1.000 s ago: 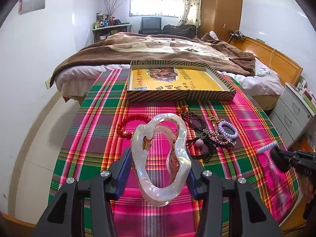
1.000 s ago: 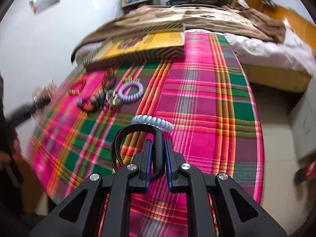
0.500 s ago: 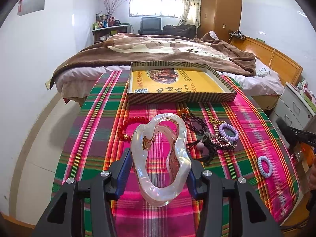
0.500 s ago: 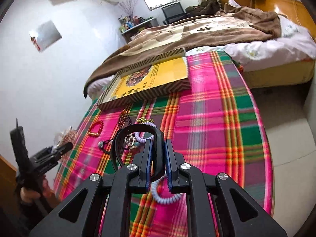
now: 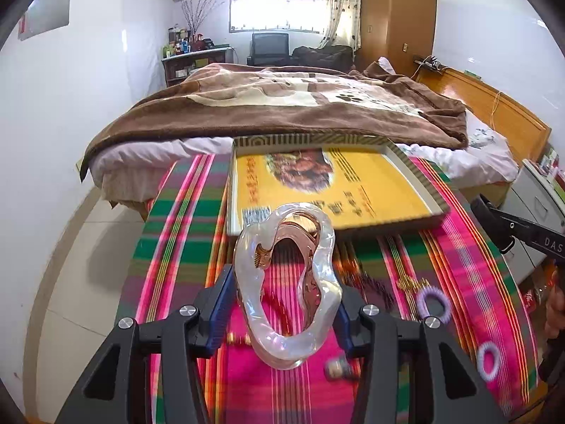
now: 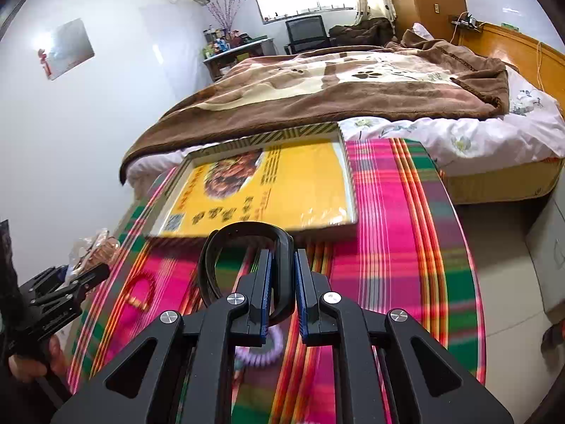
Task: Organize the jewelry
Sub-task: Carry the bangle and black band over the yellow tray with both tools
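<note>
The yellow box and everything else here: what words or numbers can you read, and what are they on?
"DAS": white letters on the black right gripper, cut off at the picture's edge.
Yellow box: dark printed characters and a square code on its base, too blurred to read.
Left gripper: faint marks on its side, too small to read.
Red mark on the wall sheet: unreadable.

Brown blanket [image 5: 282, 106] on bed, wardrobe [image 5: 395, 10]
</note>
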A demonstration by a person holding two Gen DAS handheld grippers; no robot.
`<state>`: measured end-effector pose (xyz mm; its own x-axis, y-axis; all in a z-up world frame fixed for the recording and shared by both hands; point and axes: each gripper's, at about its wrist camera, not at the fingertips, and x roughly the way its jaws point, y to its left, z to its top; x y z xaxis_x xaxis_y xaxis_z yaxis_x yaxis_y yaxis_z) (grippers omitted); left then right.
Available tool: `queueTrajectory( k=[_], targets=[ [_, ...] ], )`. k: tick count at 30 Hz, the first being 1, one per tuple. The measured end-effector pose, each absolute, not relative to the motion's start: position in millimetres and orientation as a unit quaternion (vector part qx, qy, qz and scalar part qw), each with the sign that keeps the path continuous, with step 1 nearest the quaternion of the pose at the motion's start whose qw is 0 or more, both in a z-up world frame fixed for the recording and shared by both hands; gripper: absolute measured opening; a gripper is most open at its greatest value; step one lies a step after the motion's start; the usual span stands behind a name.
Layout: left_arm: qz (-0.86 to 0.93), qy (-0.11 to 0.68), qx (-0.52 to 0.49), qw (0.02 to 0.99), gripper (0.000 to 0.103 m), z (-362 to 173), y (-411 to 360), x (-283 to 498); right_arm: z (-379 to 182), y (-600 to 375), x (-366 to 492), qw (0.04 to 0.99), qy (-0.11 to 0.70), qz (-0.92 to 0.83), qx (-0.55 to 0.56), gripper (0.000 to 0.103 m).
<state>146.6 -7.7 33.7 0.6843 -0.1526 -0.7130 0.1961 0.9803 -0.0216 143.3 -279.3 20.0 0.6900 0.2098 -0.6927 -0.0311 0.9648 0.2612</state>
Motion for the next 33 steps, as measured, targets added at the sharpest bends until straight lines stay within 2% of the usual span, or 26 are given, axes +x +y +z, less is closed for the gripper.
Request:
queueTrajectory(
  k=[18,33],
  targets=[
    [-0.087,0.424,0.033,0.901,0.049,-9,-37,281,-17,-276,264,0.907,0.42,0.007,0.043,0.013],
    [-0.089,0.465,0.033,0.88,0.049,-44,-42,319,-45,-269,300,0.889,0.458,-0.028,0.001,0.013]
  ],
)
